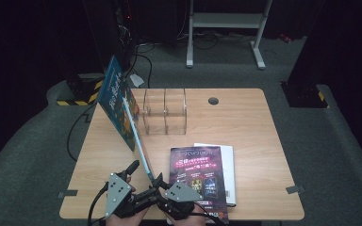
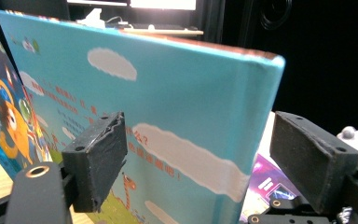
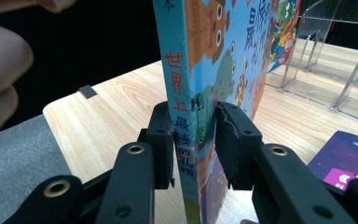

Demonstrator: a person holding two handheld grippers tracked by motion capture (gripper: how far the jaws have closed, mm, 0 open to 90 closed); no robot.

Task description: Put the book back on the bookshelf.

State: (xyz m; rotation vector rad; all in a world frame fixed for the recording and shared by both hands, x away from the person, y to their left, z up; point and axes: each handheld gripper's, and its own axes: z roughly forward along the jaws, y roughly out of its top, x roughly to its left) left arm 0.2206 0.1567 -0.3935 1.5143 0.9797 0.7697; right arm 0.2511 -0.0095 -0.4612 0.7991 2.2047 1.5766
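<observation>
A blue children's picture book (image 1: pixel 118 101) stands up off the wooden table (image 1: pixel 250 122), tilted toward the far left. My right gripper (image 1: pixel 157 181) is shut on the lower end of its spine (image 3: pixel 179 100); in the right gripper view both pads press the covers (image 3: pixel 193 144). My left gripper (image 1: pixel 139 176) sits just left of it, open. In the left gripper view its pads (image 2: pixel 95 158) stand wide apart, with the book's light-blue back cover (image 2: pixel 168 93) close ahead between them. I cannot tell whether a pad touches it.
A purple book (image 1: pixel 198 181) lies on a white one (image 1: pixel 231 165) at the near centre, right of the grippers. A clear acrylic book stand (image 1: pixel 165 110) sits behind the raised book. A cable hole (image 1: pixel 213 100) marks the far table edge. A hand (image 3: pixel 0 70) shows at the left.
</observation>
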